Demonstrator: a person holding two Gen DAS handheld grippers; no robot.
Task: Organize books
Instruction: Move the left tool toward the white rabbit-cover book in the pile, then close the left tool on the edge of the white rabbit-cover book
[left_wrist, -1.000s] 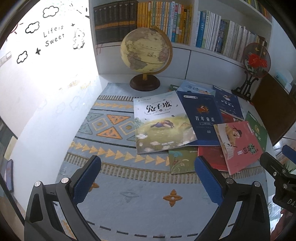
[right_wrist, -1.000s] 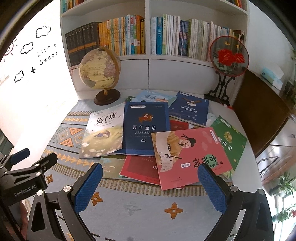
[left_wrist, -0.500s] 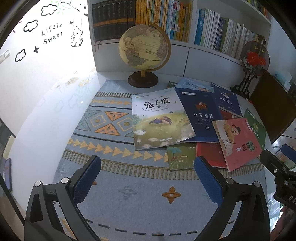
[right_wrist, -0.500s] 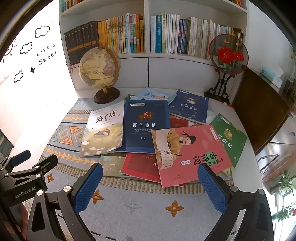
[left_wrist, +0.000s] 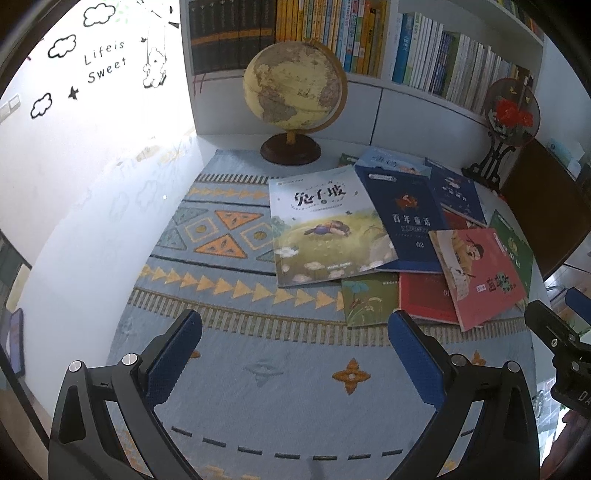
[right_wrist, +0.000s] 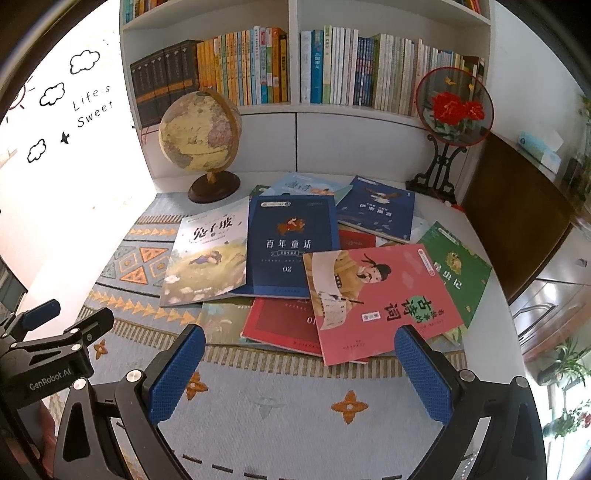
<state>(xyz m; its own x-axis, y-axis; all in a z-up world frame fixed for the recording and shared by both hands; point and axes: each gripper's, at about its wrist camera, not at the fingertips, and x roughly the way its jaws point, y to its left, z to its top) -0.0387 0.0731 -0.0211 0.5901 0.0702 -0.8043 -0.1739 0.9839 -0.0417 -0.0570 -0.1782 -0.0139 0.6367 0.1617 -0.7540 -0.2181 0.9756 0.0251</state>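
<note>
Both grippers are spread and empty; the pink book (right_wrist: 382, 301), topmost at the mat's right edge, lies just ahead of the right gripper (right_wrist: 299, 373), nearer than the left gripper (left_wrist: 293, 358).

My left wrist camera looks forward and down past its spread left gripper (left_wrist: 293, 354) at the scattered books (left_wrist: 399, 236), my right gripper (right_wrist: 299, 369) views the same pile (right_wrist: 317, 266) from nearer, both sharing the globe (right_wrist: 197, 134) beyond.
</note>
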